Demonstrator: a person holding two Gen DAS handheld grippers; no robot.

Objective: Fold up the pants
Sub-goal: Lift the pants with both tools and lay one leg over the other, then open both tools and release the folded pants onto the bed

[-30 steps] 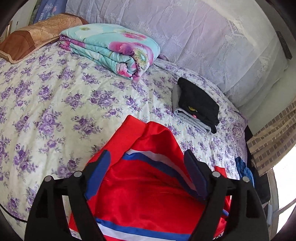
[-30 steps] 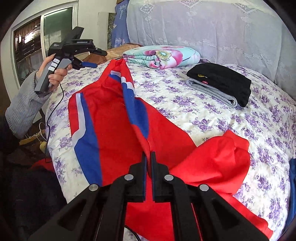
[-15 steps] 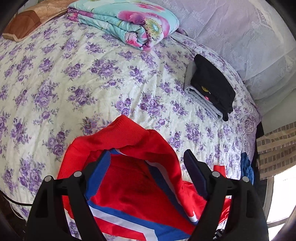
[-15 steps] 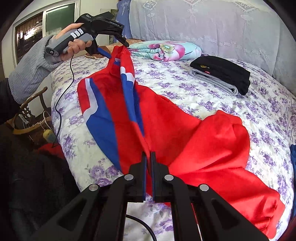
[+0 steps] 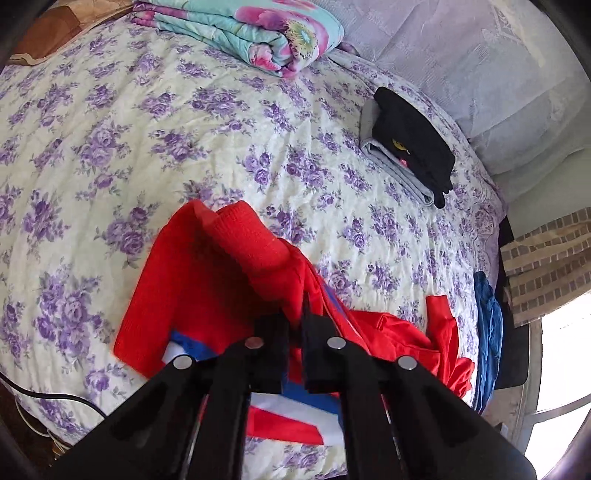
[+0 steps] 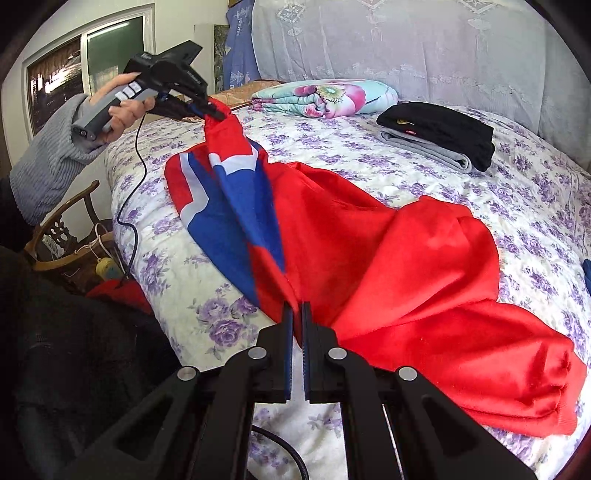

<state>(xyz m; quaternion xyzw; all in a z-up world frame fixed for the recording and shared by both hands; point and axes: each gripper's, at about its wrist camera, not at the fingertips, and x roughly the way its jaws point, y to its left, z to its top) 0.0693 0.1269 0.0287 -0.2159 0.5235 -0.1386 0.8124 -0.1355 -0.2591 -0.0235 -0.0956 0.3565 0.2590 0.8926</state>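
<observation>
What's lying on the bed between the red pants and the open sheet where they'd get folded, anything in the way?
Nothing visible. Both claws, left and right, already grip the red pants. The stacked black and gray clothes and floral quilt lie apart, farther back on the bed.

Floral bed [image 5: 155, 122]: red pants [image 6: 424, 258], folded quilt [image 5: 255, 33], clothes stack [image 5: 410, 147]

daylight bright | window [image 5: 561, 354] glare | fisheye edges dark | slight blur

Left gripper [image 5: 295, 325] closed, raised high in left hand [image 6: 123, 107]. Right gripper [image 6: 296, 317] closed too, held low.
</observation>
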